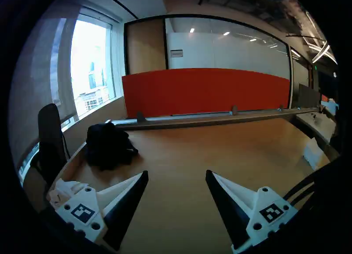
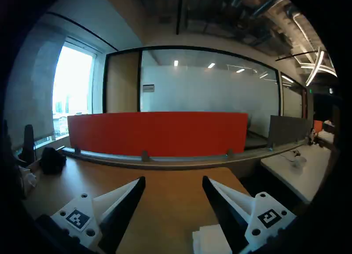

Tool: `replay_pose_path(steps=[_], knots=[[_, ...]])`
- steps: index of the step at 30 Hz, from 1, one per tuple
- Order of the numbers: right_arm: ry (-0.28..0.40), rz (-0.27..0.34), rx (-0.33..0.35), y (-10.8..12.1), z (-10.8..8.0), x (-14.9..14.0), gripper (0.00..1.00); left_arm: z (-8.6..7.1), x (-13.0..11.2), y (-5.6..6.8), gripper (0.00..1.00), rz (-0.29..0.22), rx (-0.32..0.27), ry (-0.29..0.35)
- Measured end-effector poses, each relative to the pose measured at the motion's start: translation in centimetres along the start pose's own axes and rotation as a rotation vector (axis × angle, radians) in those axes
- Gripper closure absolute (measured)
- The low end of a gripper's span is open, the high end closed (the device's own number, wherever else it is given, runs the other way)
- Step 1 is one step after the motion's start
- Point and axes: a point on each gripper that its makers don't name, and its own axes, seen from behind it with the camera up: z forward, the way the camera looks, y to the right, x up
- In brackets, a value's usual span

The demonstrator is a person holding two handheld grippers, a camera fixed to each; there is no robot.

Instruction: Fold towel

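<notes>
My left gripper (image 1: 177,175) hangs open over the bare wooden desk (image 1: 207,153) with nothing between its fingers. My right gripper (image 2: 173,181) is open too, above the same desk (image 2: 171,201). A white folded cloth, likely the towel (image 2: 210,239), lies on the desk at the bottom of the right gripper view, just below and beside the right finger (image 2: 229,210). Another white piece (image 1: 313,153) lies at the desk's right edge in the left gripper view.
A black bag (image 1: 108,145) sits at the desk's far left; in the right gripper view the bag (image 2: 52,161) shows small at the left. A red divider panel (image 1: 207,90) runs along the back. A dark chair (image 1: 50,137) stands by the window. A crumpled white thing (image 1: 66,188) lies near the left finger.
</notes>
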Motion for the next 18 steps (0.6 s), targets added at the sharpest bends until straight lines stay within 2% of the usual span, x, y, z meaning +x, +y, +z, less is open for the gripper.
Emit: replay_pose_path(steps=[8, 18], knots=[[0.006, 0.008, 0.025, -3.6, 0.3, 0.3, 0.00, 1.1, 2.4, -1.0, 0.03, -0.021, 0.010, 0.070], [0.021, 0.013, 0.048, -7.4, 0.9, 0.9, 0.00, 1.2, 5.1, -1.8, 0.03, -0.018, 0.017, 0.151]])
